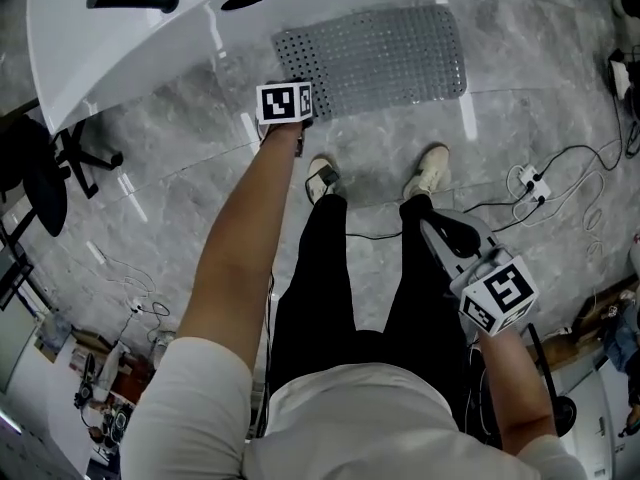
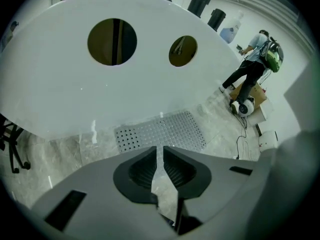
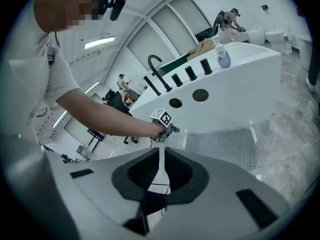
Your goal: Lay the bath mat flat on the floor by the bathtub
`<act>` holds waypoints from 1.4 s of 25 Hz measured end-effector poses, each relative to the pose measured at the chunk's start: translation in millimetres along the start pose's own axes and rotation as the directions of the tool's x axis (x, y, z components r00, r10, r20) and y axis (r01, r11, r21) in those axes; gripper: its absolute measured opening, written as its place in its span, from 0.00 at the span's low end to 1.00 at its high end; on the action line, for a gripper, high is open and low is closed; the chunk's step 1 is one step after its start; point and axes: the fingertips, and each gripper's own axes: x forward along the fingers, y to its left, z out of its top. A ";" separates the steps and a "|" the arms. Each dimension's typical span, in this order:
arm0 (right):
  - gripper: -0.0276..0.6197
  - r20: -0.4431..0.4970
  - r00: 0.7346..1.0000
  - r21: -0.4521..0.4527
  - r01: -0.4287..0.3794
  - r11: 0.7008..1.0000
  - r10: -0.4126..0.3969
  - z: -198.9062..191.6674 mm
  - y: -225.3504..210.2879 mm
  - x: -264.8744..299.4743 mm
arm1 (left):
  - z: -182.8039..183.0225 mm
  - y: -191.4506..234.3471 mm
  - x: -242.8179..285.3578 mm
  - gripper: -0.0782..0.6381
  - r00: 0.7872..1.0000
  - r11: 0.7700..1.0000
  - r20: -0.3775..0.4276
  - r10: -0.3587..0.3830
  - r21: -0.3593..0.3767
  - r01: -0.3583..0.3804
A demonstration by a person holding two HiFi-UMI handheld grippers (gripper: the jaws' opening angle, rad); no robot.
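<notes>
A grey perforated bath mat (image 1: pixel 375 58) lies spread flat on the marble floor, right against the side of the white bathtub (image 1: pixel 120 58). My left gripper (image 1: pixel 286 110) is stretched out over the mat's near left corner, its marker cube on top. In the left gripper view the mat (image 2: pixel 162 131) lies just beyond the left gripper (image 2: pixel 160 153), whose jaws stand almost together with nothing between them. My right gripper (image 1: pixel 437 231) is held back by my right leg, off the mat. In its own view the right gripper (image 3: pixel 161 155) is shut and empty, looking at the mat (image 3: pixel 225 145).
A black faucet (image 1: pixel 130 1) sits on the tub rim. My shoes (image 1: pixel 428 171) stand just short of the mat. A power strip with cables (image 1: pixel 530 180) lies at the right and a black chair (image 1: pixel 40 173) at the left. Far off stands a person (image 2: pixel 252 64).
</notes>
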 end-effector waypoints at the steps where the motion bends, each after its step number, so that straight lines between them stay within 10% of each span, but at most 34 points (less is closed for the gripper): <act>1: 0.11 0.005 1.000 -0.009 0.004 1.000 -0.004 2.8 2.0 1.1 | 2.2 0.3 -7.1 0.18 1.000 1.000 0.005 -0.002 0.005 0.002; 16: 0.10 0.054 0.997 -0.099 0.062 0.993 -0.057 44.9 53.3 -16.9 | -1.2 -14.1 -140.0 0.18 0.994 0.994 0.072 -0.088 0.078 0.082; 35: 0.07 0.089 0.987 -0.155 0.148 0.977 -0.136 67.3 97.3 -89.1 | -10.7 -122.7 -370.1 0.16 0.881 0.905 0.241 -0.406 0.242 0.351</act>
